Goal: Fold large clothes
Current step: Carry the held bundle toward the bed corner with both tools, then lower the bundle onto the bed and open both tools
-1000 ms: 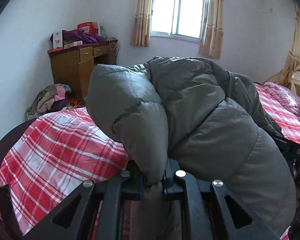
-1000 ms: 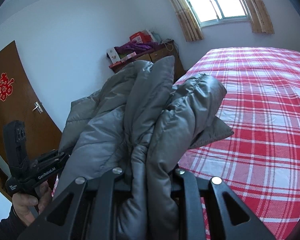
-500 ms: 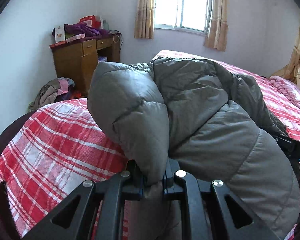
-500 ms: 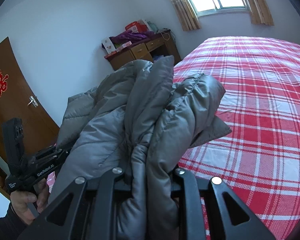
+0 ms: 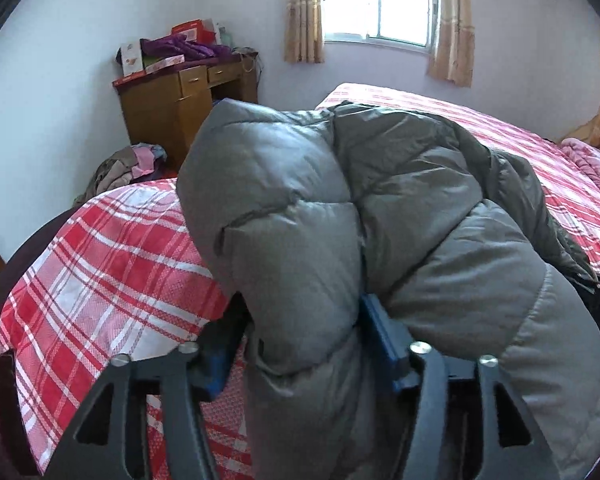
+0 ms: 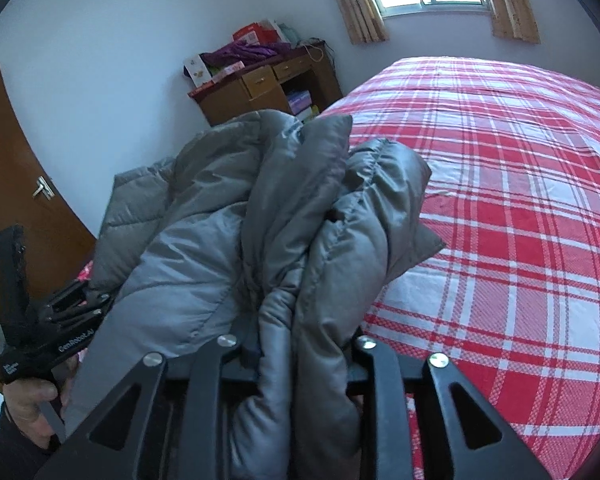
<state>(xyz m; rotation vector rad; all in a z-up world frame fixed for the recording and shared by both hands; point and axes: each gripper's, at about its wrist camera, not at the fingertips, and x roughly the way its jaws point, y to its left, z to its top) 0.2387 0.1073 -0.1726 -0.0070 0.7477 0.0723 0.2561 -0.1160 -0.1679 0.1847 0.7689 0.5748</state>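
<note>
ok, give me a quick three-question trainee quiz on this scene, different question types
1. True or false: the grey puffer jacket lies spread flat on the bed cover.
2. The bed cover's pattern is: A plain blue, B red and white plaid, C floral.
3. In the left wrist view, what furniture stands left of the window?

Key: 1 false, the grey puffer jacket is bunched up in folds. 2 B. 3 the wooden desk.
</note>
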